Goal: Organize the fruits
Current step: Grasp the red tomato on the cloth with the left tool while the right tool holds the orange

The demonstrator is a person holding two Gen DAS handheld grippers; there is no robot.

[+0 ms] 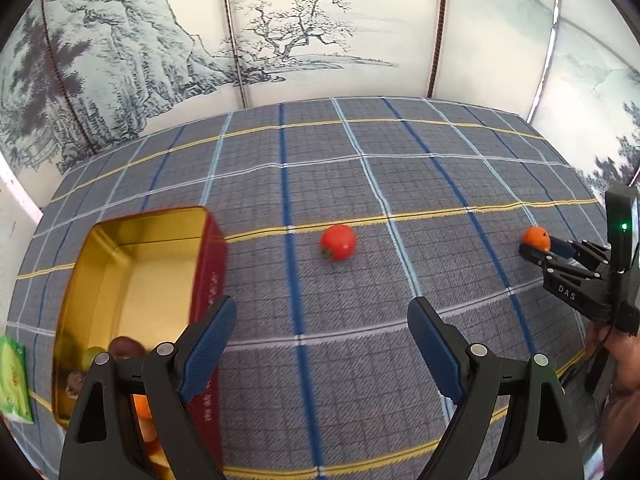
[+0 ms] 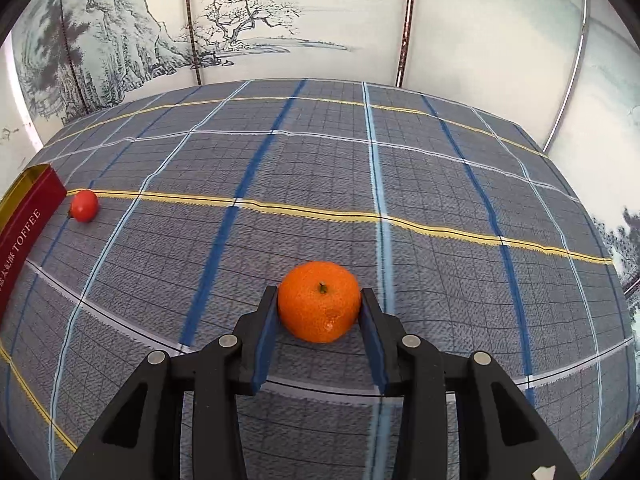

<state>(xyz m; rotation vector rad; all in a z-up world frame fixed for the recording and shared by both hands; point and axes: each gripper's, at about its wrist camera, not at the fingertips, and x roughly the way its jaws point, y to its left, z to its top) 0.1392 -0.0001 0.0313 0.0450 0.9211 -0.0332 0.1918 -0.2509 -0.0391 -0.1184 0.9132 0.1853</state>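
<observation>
Blocking part of the gold-lined tin (image 1: 132,280) and its blurred fruits, the left gripper (image 1: 322,320) is gaping empty while the right gripper (image 2: 319,312) is pinching the dimpled round orange (image 2: 319,300).

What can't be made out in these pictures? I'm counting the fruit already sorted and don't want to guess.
- Contents of the tin: in the left wrist view the left gripper covers its near end, so the count is unclear.
- Brown item in the tin: half hidden, kind unclear.
- Green packet: cut off by the left edge.
- Tin in the right wrist view: only its red side shows.
</observation>
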